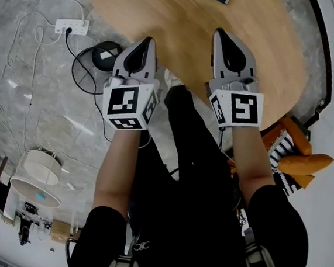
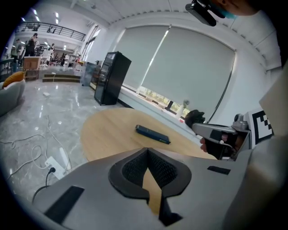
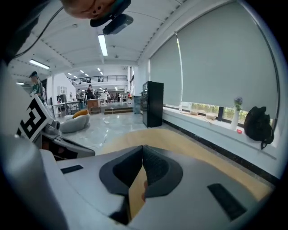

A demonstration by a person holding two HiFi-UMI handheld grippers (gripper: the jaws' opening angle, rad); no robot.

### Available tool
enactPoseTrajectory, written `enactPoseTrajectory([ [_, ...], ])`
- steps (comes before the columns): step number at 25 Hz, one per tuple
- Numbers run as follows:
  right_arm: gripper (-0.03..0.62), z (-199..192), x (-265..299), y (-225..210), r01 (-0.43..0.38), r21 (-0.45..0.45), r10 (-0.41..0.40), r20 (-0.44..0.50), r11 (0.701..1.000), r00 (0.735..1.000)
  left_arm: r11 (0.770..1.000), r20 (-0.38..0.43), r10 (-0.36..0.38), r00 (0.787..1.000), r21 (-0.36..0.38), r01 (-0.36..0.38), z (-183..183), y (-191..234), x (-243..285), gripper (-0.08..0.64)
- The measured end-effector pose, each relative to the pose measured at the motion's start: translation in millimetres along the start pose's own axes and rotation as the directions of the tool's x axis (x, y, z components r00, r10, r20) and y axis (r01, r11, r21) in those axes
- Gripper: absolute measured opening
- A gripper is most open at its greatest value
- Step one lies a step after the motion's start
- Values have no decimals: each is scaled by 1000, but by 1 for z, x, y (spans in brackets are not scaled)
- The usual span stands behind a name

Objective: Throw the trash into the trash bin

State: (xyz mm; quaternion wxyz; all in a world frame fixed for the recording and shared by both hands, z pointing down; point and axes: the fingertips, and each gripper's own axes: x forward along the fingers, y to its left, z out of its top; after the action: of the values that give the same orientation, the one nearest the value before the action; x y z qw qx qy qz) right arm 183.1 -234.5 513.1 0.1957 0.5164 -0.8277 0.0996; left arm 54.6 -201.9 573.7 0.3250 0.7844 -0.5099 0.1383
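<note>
On the far left, on the marble floor, a power strip [image 1: 71,27] is lying with cables trailing toward the foot of the table [image 1: 166,18]. The left gripper [image 1: 146,42] is hovering over the table's near edge, its jaws pressing together at the tips with nothing between them. Only bare wood is showing through the wedge below the tips. It is pointing slightly downward across the tabletop, and I judge that the person is carrying it along rather than reaching for anything.

On the far side of the table a dark blue flat object [image 2: 153,134] is lying alone. It looks like the only candidate for the trash, though it is too small to say what it is.

The right gripper [image 1: 219,34] is hanging just beside the left one, its jaws likewise closed tip to tip and empty. With both empty, no pick seems to be under way.

At the right an orange seat [image 1: 298,159] is peeking out past the table, partly hidden by its edge. No trash bin is showing in any view, so where the trash must go cannot be told. The person's legs are hiding the floor nearest them.
</note>
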Motion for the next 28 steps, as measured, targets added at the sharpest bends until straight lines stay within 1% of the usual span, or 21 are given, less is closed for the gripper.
enactPoseTrajectory([
  [3, 18, -15, 6, -11, -118, 7, 118, -62, 993, 991, 1000, -4, 2, 1000, 2, -2, 6, -19, 10, 12],
  [4, 74, -20, 8, -15, -156, -8, 155, -87, 988, 984, 1000, -7, 6, 1000, -1, -6, 8, -23, 13, 12],
  [5, 114, -25, 11, -20, -186, -28, 182, -110, 982, 977, 1000, -9, 11, 1000, -5, -11, 11, -27, 15, 12],
  [8, 150, -35, 27, -39, -234, -86, 218, -167, 968, 962, 999, -9, 33, 999, -11, -33, 15, -32, 18, 12],
  [11, 175, -42, 52, -52, -273, -117, 244, -217, 955, 945, 998, -15, 55, 998, -19, -55, 14, -32, 19, 12],
  [14, 188, -46, 79, -59, -307, -149, 263, -260, 940, 929, 997, -17, 73, 997, -31, -74, 14, -29, 21, 12],
  [18, 205, -50, 104, -56, -364, -216, 290, -310, 906, 906, 995, -20, 89, 996, -49, -90, 13, -26, 23, 12],
  [22, 218, -68, 131, -59, -382, -315, 253, -380, 869, 890, 994, -27, 96, 995, -44, -97, 11, -21, 23, 12],
  [25, 222, -83, 146, -63, -391, -318, 235, -431, 864, 871, 993, -41, 100, 994, -60, -103, 4, -17, 22, 12],
  [26, 222, -85, 150, -65, -389, -310, 234, -437, 867, 869, 992, -45, 104, 994, -69, -107, 2, -16, 22, 12],
  [28, 229, -84, 157, -67, -380, -307, 228, -433, 872, 872, 990, -54, 114, 992, -83, -118, -2, -13, 20, 12],
])
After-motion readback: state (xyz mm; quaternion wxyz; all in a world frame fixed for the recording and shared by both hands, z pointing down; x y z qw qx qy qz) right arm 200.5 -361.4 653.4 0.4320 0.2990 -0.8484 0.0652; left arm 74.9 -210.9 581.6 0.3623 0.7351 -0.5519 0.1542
